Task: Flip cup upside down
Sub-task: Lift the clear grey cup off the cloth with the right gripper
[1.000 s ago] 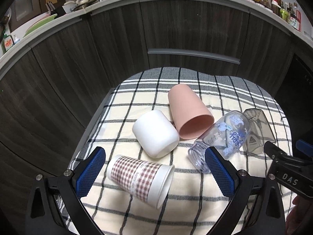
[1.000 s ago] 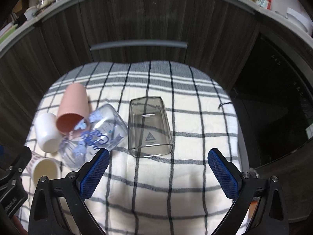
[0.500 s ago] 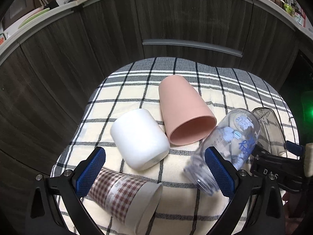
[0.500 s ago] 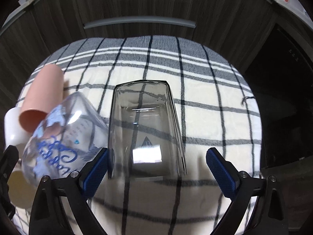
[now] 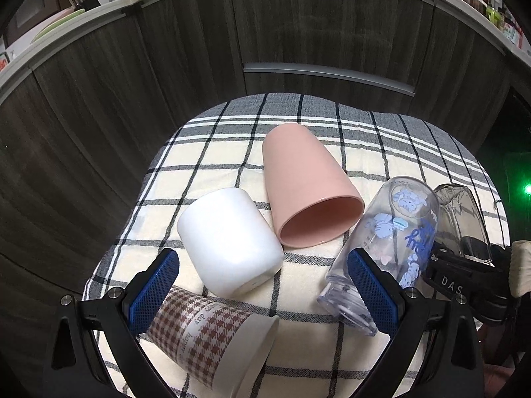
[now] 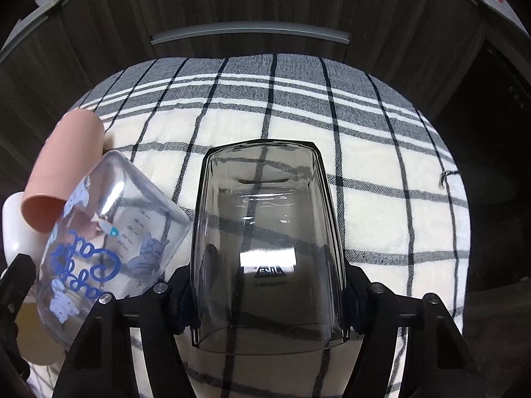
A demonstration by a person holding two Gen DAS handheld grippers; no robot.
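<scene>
smoked cup (image 6: 265,248): lies on its side on the checked cloth (image 6: 381,172), right side of the table; long axis runs straight away from the right wrist camera, closed base at the far end, open rim nearest the lens; logo on the wall reads upside down
smoked cup, left view: far right of the cloth, partly hidden behind the printed clear cup (image 5: 391,242)
right gripper (image 6: 265,301): fingers sit narrow against both side walls of the smoked cup near its open end, clamping it; blue pads mostly hidden behind the tinted wall
right gripper pose: low, aimed along the cloth toward the dark cabinet front (image 6: 249,3), in line with the cup's axis
left gripper (image 5: 262,292): jaws wide, holding nothing; blue pads (image 5: 152,292) flank the white cup and the clear cup
left gripper pose: above the near edge of the cloth, looking down and forward over the cups
white cup (image 5: 229,242): on its side, base toward the far left, between the left fingers
pink cup (image 5: 308,199): on its side, mouth facing the left camera, touching the white cup
printed clear cup: on its side, blue lettering, mouth toward the near edge, just beside the smoked cup; contact unclear
houndstooth cup (image 5: 212,338): on its side at the near edge, white rim to the right
drawer handle (image 5: 328,78): grey bar on the cabinet behind the table
</scene>
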